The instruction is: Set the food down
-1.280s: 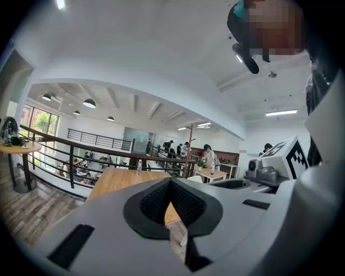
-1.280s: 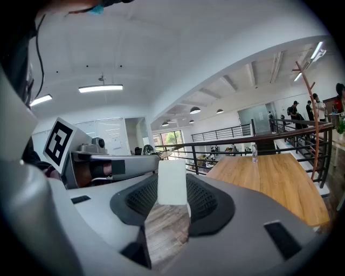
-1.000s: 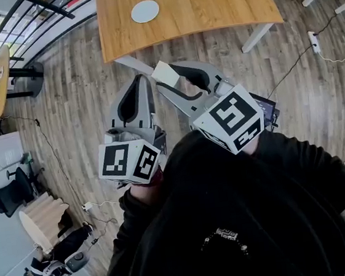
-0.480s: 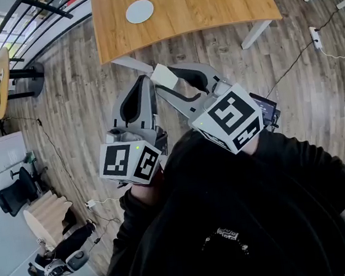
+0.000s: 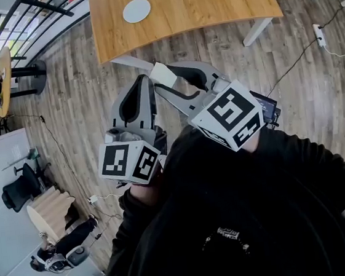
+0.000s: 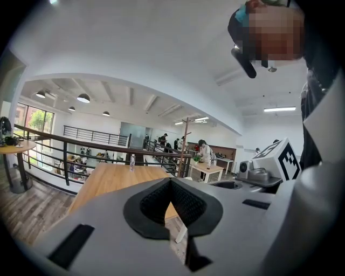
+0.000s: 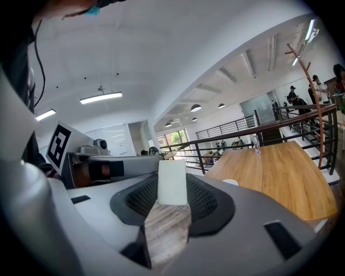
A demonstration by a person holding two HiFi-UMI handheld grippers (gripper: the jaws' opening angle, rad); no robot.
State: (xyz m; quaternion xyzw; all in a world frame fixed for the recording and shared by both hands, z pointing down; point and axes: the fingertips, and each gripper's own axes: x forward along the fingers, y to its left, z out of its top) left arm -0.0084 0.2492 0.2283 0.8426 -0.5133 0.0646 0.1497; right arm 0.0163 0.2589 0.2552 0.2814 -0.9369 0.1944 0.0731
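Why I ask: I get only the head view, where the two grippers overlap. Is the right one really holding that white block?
Observer: Yes; in its own view the right gripper presses its pads on both sides of the white block.
Operator: And the left one?
Observer: The left gripper is shut, pads touching, nothing between them.
Operator: Anything farther along the table?
Observer: A small bottle stands near its far end.
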